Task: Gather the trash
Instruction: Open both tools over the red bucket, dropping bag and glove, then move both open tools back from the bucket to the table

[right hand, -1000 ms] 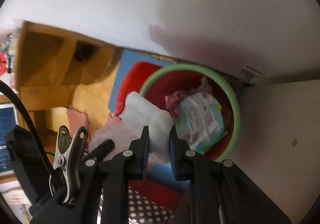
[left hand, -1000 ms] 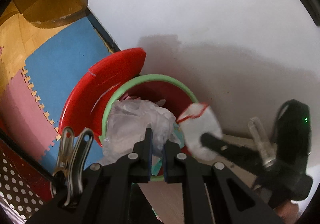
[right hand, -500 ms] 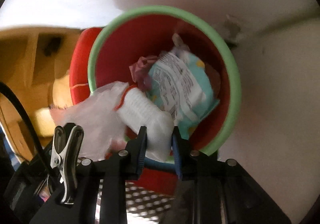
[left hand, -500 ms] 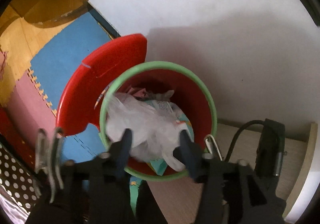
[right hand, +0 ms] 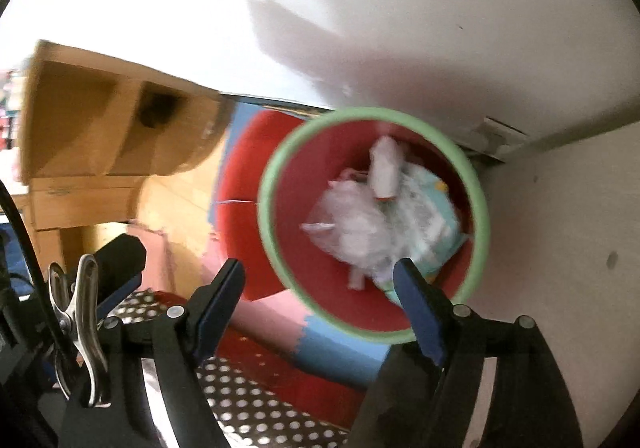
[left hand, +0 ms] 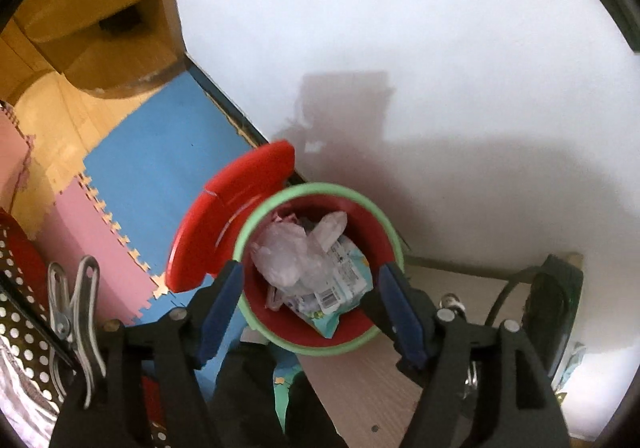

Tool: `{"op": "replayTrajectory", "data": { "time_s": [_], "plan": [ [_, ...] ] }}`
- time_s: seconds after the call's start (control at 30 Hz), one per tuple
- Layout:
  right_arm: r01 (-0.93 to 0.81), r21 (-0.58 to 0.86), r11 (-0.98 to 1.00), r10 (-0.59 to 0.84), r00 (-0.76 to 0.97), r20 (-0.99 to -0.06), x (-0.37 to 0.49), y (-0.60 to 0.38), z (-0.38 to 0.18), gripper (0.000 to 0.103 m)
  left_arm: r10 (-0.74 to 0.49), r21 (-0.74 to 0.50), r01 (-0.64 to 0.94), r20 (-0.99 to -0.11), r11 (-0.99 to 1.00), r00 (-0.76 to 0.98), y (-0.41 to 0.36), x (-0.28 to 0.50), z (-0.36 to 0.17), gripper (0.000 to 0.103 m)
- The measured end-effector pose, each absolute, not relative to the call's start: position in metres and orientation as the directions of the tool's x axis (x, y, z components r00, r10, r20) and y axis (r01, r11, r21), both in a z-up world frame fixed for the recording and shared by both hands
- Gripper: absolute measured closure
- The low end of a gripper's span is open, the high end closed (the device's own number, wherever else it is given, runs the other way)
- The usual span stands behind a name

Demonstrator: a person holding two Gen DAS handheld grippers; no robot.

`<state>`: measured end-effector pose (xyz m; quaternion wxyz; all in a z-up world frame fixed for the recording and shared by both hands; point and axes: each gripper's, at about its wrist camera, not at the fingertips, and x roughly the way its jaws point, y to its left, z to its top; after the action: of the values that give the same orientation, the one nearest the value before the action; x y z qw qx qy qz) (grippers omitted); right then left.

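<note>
Seen from above, a red trash bin [left hand: 376, 232] with a green rim sits at the lower centre of the left wrist view, against a white wall [left hand: 400, 48]. Inside lie a crumpled clear plastic bag [left hand: 286, 260] and a teal snack wrapper [left hand: 340, 288]. The left tongs [left hand: 312, 300] and the right tongs [right hand: 320, 296] have just been opening; both stand wide apart above the bin with nothing between them.
</note>
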<state>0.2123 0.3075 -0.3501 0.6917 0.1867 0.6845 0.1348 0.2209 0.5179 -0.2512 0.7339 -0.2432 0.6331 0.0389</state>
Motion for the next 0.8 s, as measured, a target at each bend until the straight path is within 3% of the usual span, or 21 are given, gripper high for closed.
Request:
{"op": "replayTrajectory", "data": {
  "time_s": [0.33, 0.47, 0.8],
  "plan": [
    [-0.054, 0.475, 0.878, 0.478, 0.134, -0.868, 0.192, 0.308, -0.257, 0.025, -0.151, -0.261, -0.374, -0.942, 0.890, 0.299, 0.504, 0.203, -0.139, 0.029],
    [-0.116, 0.508, 0.853, 0.521, 0.160, -0.838, 0.178, 0.308, -0.224, 0.025, -0.028, -0.156, -0.410, -0.953, 0.898, 0.302, 0.490, 0.194, -0.099, 0.029],
    [-0.292, 0.513, 0.807, 0.571, 0.169, -0.803, 0.130, 0.297, -0.163, 0.025, 0.056, -0.123, -0.415, -0.918, 0.902, 0.394, 0.440, 0.175, -0.019, 0.029]
  ]
}}
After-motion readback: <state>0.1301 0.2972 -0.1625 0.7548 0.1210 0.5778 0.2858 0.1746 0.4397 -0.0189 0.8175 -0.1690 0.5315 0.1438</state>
